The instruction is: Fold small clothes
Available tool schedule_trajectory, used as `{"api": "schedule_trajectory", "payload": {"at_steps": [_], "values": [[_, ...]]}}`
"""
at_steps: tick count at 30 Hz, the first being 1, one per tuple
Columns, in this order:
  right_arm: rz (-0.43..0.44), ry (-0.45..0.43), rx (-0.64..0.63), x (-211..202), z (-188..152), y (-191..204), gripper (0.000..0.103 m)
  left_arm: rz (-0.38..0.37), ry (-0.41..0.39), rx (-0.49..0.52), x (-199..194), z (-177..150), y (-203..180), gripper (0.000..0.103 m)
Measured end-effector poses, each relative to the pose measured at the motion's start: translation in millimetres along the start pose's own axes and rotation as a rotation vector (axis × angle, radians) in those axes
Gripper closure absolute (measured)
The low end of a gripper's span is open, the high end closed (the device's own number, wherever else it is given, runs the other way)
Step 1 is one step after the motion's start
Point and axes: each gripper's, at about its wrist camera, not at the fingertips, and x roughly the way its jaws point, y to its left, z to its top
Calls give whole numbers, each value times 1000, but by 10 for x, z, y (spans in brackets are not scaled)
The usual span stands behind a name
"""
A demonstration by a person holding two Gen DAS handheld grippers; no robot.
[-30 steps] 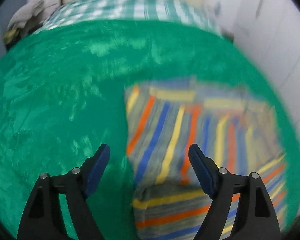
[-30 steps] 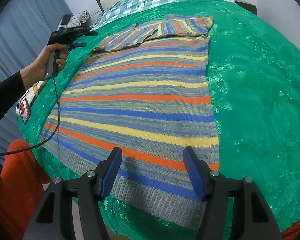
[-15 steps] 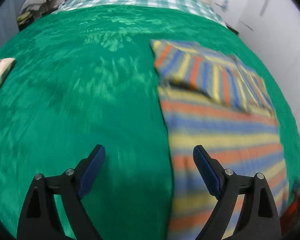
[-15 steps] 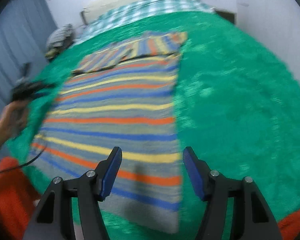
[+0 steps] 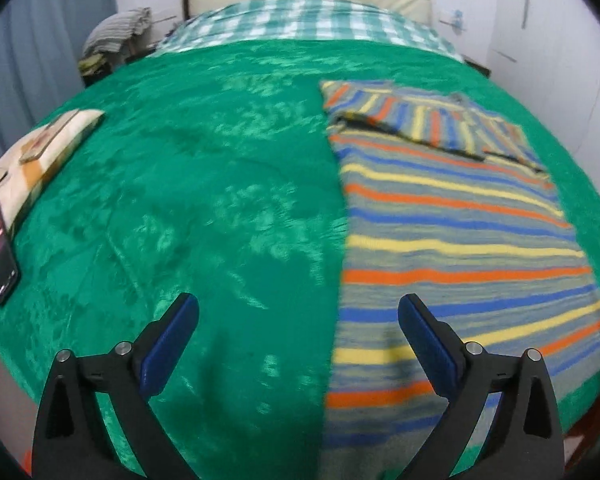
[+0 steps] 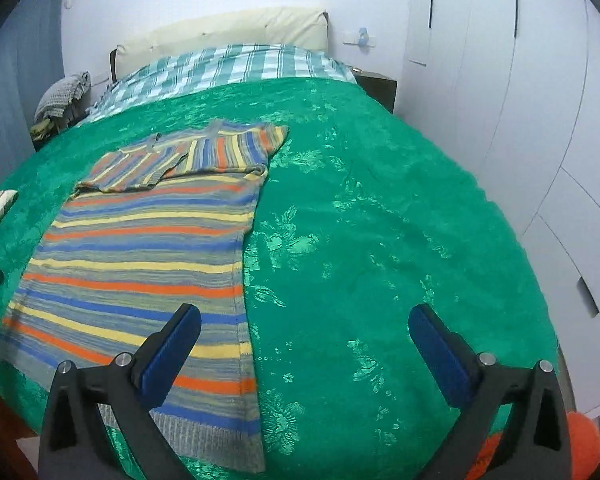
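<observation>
Striped sweater [image 5: 452, 240] lies flat on the green bedspread [image 5: 204, 208], sleeves folded across its top. Left gripper [image 5: 298, 336] and right gripper [image 6: 304, 340] hover wide apart, holding nothing. Risk: pinching bedspread with the hem, dragging both.

We see the right gripper [image 6: 304, 344], jaws spread, above a striped sweater [image 6: 148, 264] flat on the green bedspread [image 6: 380, 220].

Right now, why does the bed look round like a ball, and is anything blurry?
Both wrist views bulge through fisheye lenses, with dark corners. Left wrist view: the sweater smears near the bottom. Right wrist view: sharper; the green blanket shines in patches.
</observation>
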Motion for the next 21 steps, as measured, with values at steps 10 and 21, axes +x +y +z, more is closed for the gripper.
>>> {"api": "schedule_trajectory", "payload": {"at_steps": [10,21], "values": [[-113,23,-73,417,52,59,1,15,25,-161,562,-134,542,0],[-105,139,-25,1018,-114,-18,0,44,-23,-130,573,-193,472,0]]}}
